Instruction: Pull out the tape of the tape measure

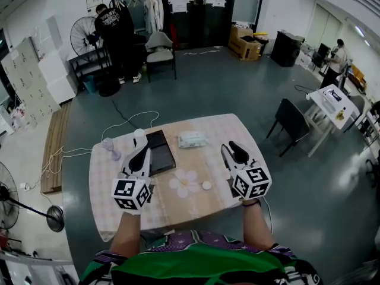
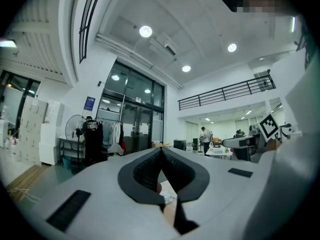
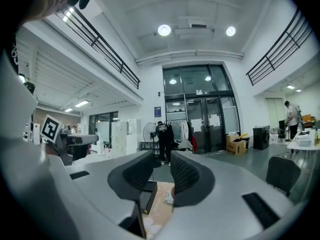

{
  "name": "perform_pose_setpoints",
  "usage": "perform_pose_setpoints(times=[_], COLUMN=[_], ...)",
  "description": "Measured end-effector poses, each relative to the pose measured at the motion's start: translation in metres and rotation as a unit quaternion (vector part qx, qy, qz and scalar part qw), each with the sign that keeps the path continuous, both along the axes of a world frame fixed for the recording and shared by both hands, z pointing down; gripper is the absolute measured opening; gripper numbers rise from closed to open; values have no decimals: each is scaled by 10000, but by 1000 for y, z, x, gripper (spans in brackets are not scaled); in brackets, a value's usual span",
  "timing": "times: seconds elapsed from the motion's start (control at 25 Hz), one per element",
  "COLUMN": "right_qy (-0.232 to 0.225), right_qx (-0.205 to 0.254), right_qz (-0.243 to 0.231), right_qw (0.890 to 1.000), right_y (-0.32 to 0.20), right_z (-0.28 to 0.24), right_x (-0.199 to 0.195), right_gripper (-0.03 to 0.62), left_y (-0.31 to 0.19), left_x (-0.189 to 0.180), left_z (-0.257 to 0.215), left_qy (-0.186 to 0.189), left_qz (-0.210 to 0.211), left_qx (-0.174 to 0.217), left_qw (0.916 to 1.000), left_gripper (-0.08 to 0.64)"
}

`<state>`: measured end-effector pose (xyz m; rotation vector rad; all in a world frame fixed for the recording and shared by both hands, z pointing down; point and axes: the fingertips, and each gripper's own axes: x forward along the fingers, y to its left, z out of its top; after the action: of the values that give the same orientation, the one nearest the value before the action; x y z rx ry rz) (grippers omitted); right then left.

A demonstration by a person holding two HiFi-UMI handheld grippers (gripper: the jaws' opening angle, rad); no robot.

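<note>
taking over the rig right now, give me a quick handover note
left tongs: shut, nothing between them, held above the left side of the table.
right tongs: open and empty, above the table's right side.
things: on the table lie a black slab, a white pack, a white flower-shaped piece and a small round bit. I can't tell which of them, if any, is the tape measure.
done: nothing yet; nothing is held and no tape is out.
left: find the tape measure, grip its case with one tongs, and pull the tape out with the other.
</note>
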<state>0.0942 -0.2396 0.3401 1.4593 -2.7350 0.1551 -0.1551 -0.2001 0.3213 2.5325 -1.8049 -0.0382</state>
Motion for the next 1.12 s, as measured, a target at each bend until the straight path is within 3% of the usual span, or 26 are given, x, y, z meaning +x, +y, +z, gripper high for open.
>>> perform_pose_setpoints(times=[0.16,0.32,0.84,1.12], right_qy=[-24,-148,-247,-232], right_qx=[86,187,279,226], right_qz=[109,172,145,201], right_qw=[9999,9996,9992,9993], right_y=[2,1,6,9], right_z=[-5,-12,-19,-18], right_x=[1,3,-9,-8], right_gripper=[44,9,8,6], left_y=[4,3,5,8], left_x=[-1,-2,-5,2], left_z=[0,-3,2,4], left_qy=[-34,-29,160,11], left_qz=[-28,-50,61,124], left_qx=[10,66,39,37], left_qw=[10000,10000,9998,9999], left_gripper=[23,23,23,23])
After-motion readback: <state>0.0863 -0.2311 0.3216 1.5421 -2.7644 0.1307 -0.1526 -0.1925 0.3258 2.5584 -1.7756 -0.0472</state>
